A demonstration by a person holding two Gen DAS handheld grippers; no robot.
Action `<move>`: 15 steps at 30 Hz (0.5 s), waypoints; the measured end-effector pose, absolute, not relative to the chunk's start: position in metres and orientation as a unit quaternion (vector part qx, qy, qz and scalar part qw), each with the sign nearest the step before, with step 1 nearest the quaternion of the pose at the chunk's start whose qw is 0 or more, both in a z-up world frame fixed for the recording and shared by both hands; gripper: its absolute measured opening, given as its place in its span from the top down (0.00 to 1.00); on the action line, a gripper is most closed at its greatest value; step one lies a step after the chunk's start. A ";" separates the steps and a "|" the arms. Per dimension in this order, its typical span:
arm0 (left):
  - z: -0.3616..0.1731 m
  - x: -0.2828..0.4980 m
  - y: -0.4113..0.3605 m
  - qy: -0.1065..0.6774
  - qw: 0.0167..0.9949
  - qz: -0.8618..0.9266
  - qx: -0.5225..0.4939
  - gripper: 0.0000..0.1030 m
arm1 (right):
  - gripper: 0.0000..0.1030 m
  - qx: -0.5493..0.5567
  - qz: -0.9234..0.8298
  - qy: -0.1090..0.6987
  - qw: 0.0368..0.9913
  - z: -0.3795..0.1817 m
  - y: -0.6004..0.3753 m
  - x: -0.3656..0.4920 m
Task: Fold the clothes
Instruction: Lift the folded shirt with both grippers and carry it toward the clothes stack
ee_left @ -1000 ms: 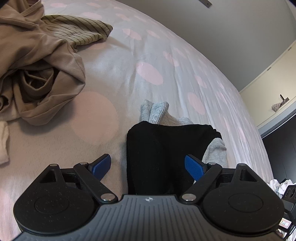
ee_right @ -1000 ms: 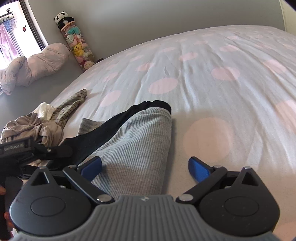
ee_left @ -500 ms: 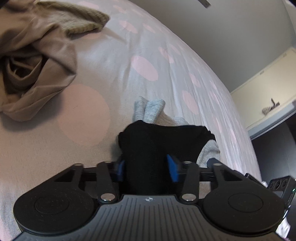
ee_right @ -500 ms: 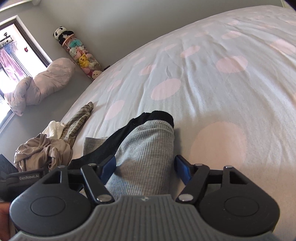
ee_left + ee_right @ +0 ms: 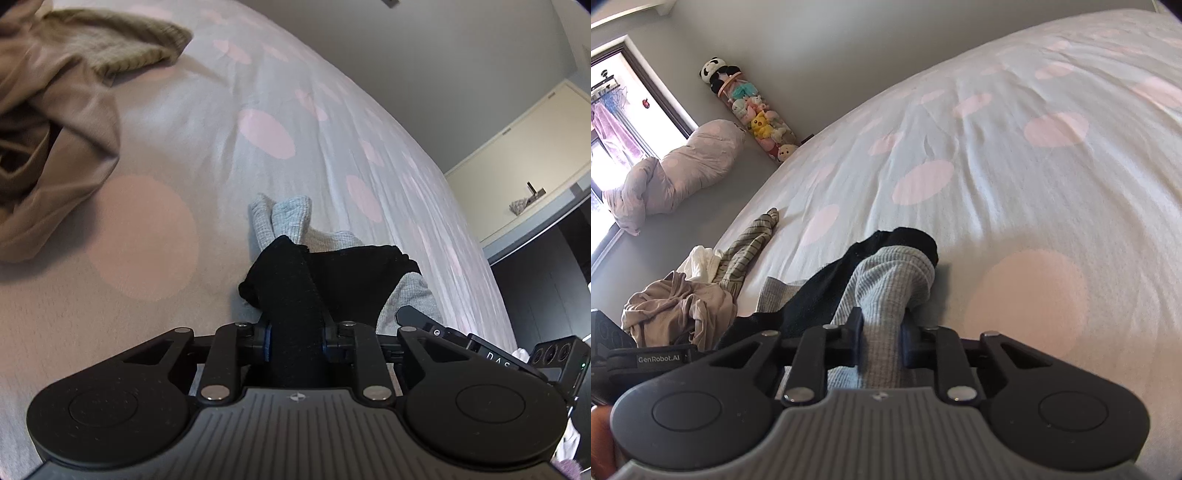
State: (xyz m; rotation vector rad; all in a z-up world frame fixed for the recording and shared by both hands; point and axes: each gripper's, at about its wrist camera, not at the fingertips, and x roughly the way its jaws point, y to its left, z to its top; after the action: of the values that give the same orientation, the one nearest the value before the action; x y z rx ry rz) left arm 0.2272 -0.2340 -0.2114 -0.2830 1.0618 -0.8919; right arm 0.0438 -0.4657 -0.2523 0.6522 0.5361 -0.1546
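Both tongs are seen closed on cloth. At the lower centre of the left wrist view, the left tongs point(image 5: 294, 341) are pinched narrow around a bunched fold of the black garment point(image 5: 354, 273), which is raised a little off the bed point(image 5: 207, 122). At the lower centre of the right wrist view, the right tongs point(image 5: 880, 341) are clamped in the same way on a gathered ridge of the grey ribbed garment point(image 5: 886, 280).

The two garments are found lying together on the bed, in the middle of each frame, the black one overlapping the grey one. In the left wrist view, two grey ends point(image 5: 284, 214) are seen jutting out beyond the black cloth, and part of the other device is visible at the lower right.

A crumpled beige garment point(image 5: 55, 122) is seen at the upper left of the left wrist view, well apart from the held pair, with a striped olive piece point(image 5: 125, 48) above it. In the right wrist view, a tube of plush toys point(image 5: 753, 110) is shown against the wall at the upper left, near a bundled duvet point(image 5: 679, 170) on the floor.
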 end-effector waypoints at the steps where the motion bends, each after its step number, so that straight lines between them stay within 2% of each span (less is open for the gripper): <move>1: -0.210 0.227 -0.234 0.486 0.761 -0.410 -0.130 0.82 | 0.81 0.311 -0.075 0.256 0.912 -0.250 -0.464 0.043; 5: -0.199 0.220 -0.231 0.464 0.772 -0.418 -0.121 0.83 | 0.82 0.306 -0.075 0.238 0.919 -0.240 -0.460 0.035; 15: -0.135 0.165 -0.227 0.351 0.813 -0.459 -0.072 0.84 | 0.84 0.259 -0.088 0.176 0.945 -0.186 -0.432 -0.008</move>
State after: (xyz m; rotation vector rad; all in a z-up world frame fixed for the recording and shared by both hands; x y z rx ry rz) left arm 0.1651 -0.2268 -0.1348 -0.1547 0.7496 -0.9790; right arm -0.0084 -0.4324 -0.1860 0.5284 0.3594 -0.1791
